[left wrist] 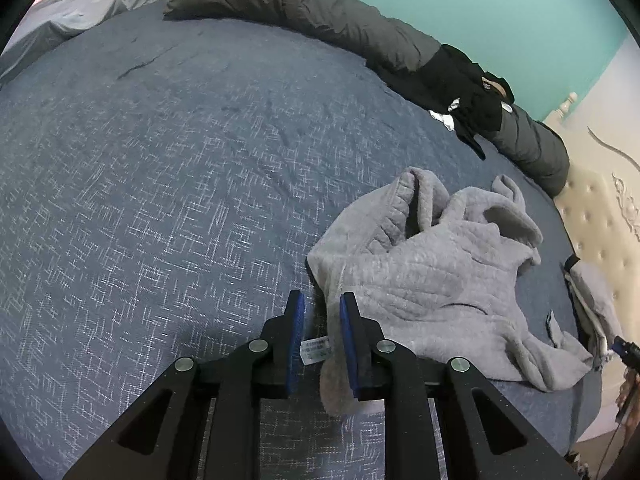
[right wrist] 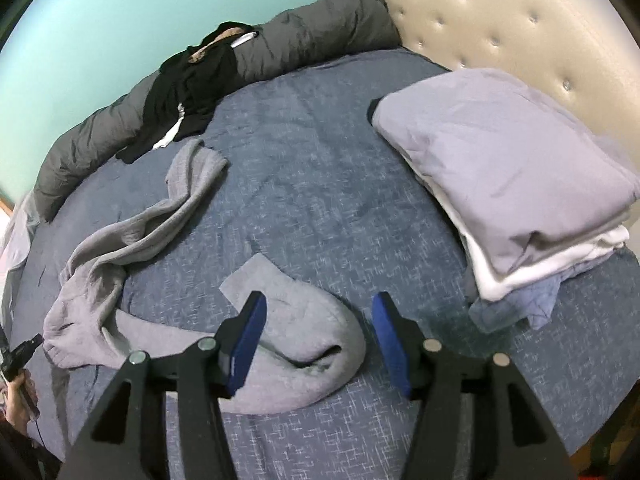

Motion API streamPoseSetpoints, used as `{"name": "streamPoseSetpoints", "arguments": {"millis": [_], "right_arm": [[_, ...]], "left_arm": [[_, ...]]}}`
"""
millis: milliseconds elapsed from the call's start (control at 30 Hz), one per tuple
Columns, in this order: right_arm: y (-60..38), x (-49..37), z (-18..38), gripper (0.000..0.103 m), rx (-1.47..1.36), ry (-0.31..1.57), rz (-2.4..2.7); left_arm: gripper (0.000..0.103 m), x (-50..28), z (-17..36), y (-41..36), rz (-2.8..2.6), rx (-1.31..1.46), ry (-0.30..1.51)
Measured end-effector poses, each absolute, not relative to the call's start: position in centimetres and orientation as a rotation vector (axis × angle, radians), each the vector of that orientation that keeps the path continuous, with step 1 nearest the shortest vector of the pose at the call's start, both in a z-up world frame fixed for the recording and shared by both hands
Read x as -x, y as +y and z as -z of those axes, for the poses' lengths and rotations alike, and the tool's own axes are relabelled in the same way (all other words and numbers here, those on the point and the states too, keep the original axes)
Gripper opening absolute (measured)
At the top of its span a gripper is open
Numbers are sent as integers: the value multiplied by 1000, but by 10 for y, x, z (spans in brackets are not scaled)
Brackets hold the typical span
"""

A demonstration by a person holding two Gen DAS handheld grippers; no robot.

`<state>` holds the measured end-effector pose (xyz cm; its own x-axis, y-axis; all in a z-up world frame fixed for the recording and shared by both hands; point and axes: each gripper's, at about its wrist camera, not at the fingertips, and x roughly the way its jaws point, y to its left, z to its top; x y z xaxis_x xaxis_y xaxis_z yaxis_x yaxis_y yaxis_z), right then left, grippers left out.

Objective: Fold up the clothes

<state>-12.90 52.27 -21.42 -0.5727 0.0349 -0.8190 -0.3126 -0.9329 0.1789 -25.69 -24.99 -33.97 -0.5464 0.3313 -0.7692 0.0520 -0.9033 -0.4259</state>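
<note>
A crumpled grey fleece garment (left wrist: 436, 276) lies on the blue patterned bedspread (left wrist: 160, 200). My left gripper (left wrist: 322, 312) is partly closed around the garment's near edge; grey fabric and a white label (left wrist: 316, 350) sit between the blue pads, with a gap left of the cloth. In the right wrist view the same garment (right wrist: 132, 248) sprawls at left, one sleeve (right wrist: 304, 340) curling under my right gripper (right wrist: 318, 312), which is open and hovers above it.
A long dark grey bolster (left wrist: 320, 12) with black clothes (left wrist: 464, 84) on it lines the far edge. Folded lilac and white bedding (right wrist: 508, 176) is stacked at right against a cream tufted headboard (right wrist: 500, 12). A teal wall stands behind.
</note>
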Motion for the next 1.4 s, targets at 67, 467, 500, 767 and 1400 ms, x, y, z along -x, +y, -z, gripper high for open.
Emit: {"name": "streamPoseSetpoints", "arguments": {"millis": [67,467,500,767,1400], "right_arm": [[518,132,217,56,1348,475,-2597],[472,145,244,56,1485,438,-2655],[471,146,244,56,1489,432,-2657],[455,153,244,56,1515,435,-2677],[436,157,246,56,1521,475,-2719]], "left_arm": [[20,258,339,-251,-2554,1399,-622],[10,257,338,-182,-2475,1341,-442],[10,255,333,-172,-2472,1320,-416],[11,251,333,-70,-2290,1313,-183],[15,234,287,-211,-2493,1195,-536]]}}
